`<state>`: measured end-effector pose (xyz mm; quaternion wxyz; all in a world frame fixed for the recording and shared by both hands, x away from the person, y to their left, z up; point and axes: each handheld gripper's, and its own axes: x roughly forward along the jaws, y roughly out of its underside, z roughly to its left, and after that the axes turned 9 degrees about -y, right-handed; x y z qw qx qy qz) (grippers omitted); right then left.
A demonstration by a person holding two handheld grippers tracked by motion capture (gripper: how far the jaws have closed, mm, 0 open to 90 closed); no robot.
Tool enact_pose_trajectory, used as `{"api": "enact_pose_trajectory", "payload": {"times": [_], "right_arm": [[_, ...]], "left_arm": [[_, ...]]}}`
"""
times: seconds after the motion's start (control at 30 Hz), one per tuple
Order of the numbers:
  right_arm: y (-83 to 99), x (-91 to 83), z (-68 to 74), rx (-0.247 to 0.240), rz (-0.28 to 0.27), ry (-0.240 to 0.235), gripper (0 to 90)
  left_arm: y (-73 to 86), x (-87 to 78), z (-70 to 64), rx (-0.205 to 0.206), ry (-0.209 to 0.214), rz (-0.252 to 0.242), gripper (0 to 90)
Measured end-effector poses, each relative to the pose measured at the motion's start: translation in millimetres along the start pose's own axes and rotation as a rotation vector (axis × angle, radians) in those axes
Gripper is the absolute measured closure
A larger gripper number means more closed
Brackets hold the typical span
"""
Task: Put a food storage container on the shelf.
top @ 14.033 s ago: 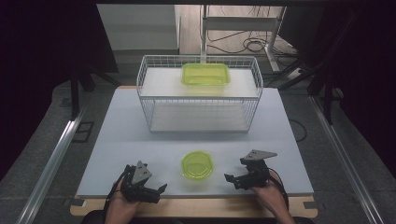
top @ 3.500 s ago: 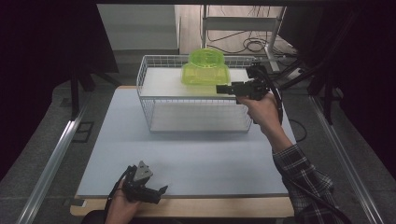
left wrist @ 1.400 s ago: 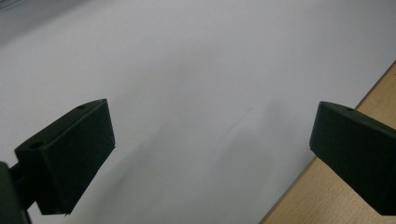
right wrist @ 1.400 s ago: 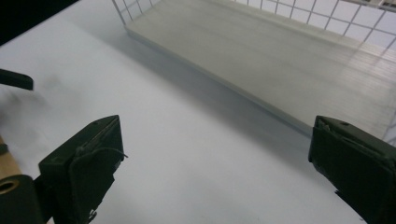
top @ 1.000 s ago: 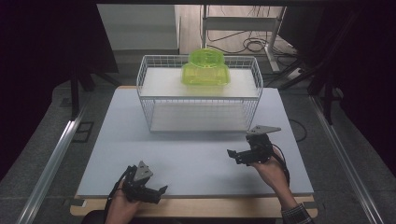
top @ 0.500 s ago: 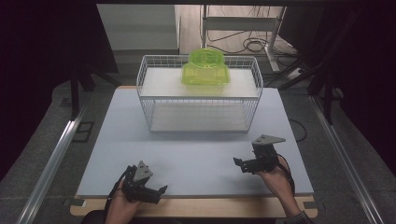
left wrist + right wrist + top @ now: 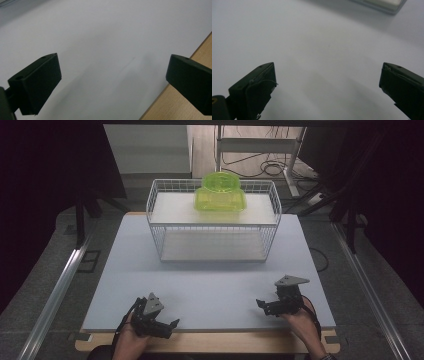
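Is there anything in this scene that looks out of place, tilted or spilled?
Nothing stands out. The green bowl sits level on the green container atop the wire basket. Both the left gripper and right gripper are open over the bare table.

We see a pale grey worktop (image 7: 210, 285) with a wooden front edge, standing on a grey floor (image 7: 45, 270). Beyond it we make out cables (image 7: 265, 167) on the floor and dark surroundings at both sides.

Bowl (image 7: 220, 181) on tub (image 7: 220, 200), atop rack (image 7: 214, 220) | rack far ahead of, between, left gripper (image 7: 165, 326) and right gripper (image 7: 267, 306)
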<state>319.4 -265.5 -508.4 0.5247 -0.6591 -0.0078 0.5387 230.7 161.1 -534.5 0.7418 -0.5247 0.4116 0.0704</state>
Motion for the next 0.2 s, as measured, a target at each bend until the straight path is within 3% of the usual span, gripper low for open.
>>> {"api": "enact_pose_trajectory", "payload": {"times": [0.2], "right_arm": [[2.4, 3.4, -3.0, -0.001, 0.016, 0.001, 1.3]], "left_arm": [[-0.8, 0.1, -0.3, -0.002, 0.000, -0.002, 0.0]]}}
